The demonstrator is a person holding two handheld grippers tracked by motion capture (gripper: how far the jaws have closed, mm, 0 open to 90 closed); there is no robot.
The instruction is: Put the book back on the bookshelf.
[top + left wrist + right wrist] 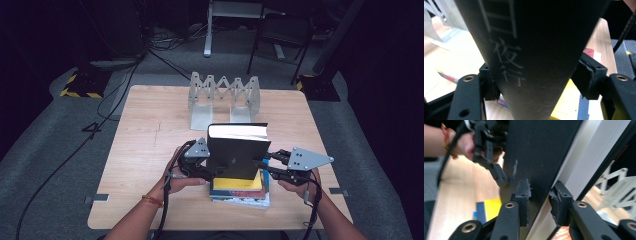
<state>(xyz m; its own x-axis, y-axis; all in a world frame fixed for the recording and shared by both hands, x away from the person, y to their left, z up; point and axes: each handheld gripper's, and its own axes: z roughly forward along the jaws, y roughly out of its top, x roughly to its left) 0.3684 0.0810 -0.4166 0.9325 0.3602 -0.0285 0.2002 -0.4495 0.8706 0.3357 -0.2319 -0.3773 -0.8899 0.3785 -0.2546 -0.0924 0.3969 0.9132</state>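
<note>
The thick black hardcover book [237, 152] hides most of the stacked books with the yellow cover [240, 189] beneath it in the high view. In the left gripper view its spine runs past the top edge. The white folding metal rack [616, 187] is blurred and cut off at the right.

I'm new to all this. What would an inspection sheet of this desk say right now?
Surface: wooden table, bare at the left.
Job's things: black book upright over a book stack; folding rack behind.
Clutter: nothing seen.
Claws: left claw straddles the spine, pads not pressing; right claw clamps the cover edge.
Cables: one cable trails from each claw; more on the floor.
Surroundings: grey carpet, dark room, chair legs.
</note>
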